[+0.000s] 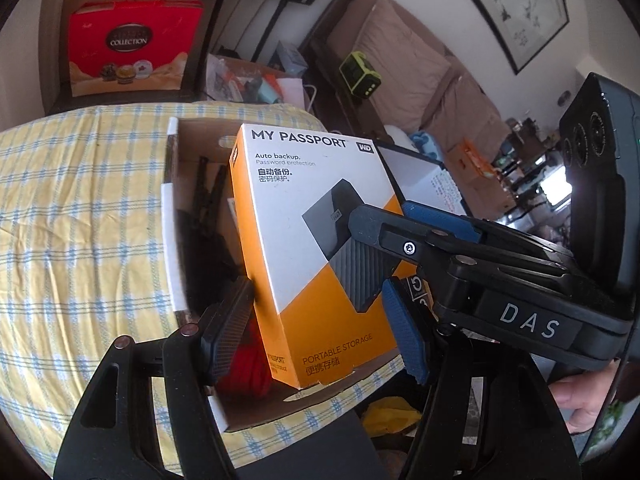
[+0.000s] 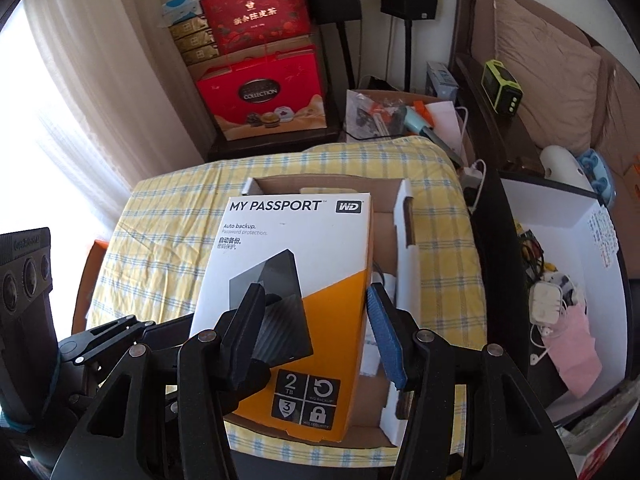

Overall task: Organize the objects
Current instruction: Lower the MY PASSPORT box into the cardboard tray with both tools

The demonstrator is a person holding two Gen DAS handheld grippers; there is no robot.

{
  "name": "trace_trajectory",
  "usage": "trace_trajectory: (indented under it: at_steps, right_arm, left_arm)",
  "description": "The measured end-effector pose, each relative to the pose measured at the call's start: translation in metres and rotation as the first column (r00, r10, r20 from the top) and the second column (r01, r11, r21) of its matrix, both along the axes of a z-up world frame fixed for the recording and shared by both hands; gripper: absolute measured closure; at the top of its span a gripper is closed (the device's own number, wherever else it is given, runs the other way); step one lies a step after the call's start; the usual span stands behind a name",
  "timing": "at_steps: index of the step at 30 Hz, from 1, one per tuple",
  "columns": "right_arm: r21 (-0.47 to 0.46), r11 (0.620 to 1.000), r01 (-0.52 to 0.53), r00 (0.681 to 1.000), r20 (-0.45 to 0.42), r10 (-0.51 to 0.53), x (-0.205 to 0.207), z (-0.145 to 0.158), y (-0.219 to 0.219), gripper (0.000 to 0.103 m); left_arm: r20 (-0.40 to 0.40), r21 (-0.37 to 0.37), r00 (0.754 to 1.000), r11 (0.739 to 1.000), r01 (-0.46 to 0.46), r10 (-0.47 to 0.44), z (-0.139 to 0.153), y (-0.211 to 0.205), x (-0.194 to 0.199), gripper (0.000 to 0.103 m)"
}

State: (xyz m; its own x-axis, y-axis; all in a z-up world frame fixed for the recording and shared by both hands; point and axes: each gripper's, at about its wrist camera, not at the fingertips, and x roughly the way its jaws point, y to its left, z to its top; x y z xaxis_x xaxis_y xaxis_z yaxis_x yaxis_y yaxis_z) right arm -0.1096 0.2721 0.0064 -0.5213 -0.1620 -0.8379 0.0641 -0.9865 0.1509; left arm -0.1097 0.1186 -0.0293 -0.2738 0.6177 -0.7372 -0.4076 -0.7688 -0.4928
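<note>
A white and orange "My Passport" hard-drive box (image 1: 320, 216) (image 2: 288, 264) hangs upright and slightly tilted over an open cardboard carton (image 1: 200, 136) (image 2: 320, 184). My left gripper (image 1: 316, 332) clamps its lower part, one pad on the orange spine and one on the opposite edge. My right gripper (image 1: 400, 216) (image 2: 316, 324) comes in from the right in the left wrist view and pinches the same box, its black finger (image 2: 248, 320) across the printed front and its blue pad (image 2: 384, 332) at the far side. Dark items and something red lie in the carton.
The carton rests on a table with a yellow checked cloth (image 1: 80, 220) (image 2: 160, 240). A white-lined bin (image 2: 580, 220) with cables and a pink bag stands to the right. Red gift boxes (image 2: 264, 92), speaker stands and a brown sofa (image 2: 552, 60) lie beyond.
</note>
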Motion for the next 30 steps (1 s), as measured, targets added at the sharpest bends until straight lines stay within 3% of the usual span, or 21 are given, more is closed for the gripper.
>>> trace_trajectory:
  at_steps: [7, 13, 20, 30]
  right_arm:
    - [-0.028, 0.999, 0.046, 0.998, 0.053, -0.045, 0.003, -0.03, 0.031, 0.051]
    - [-0.058, 0.997, 0.059, 0.996, 0.063, -0.055, -0.001, -0.039, 0.034, 0.051]
    - [-0.066, 0.997, 0.051, 0.998, 0.046, -0.048, -0.029, -0.03, 0.032, 0.051]
    - [-0.058, 0.997, 0.05, 0.994, 0.1, -0.044, -0.083, -0.056, 0.035, 0.052]
  left_arm:
    - [0.029, -0.059, 0.999, 0.998, 0.032, -0.03, -0.029, 0.034, 0.007, 0.041]
    - [0.02, -0.076, 1.0, 0.997, 0.025, -0.024, -0.03, 0.035, 0.003, 0.041]
    - [0.006, -0.087, 1.0, 0.996, -0.009, 0.01, -0.017, 0.032, -0.03, 0.041]
    - [0.062, -0.105, 0.997, 0.993, -0.048, 0.054, -0.043, 0.038, -0.072, 0.04]
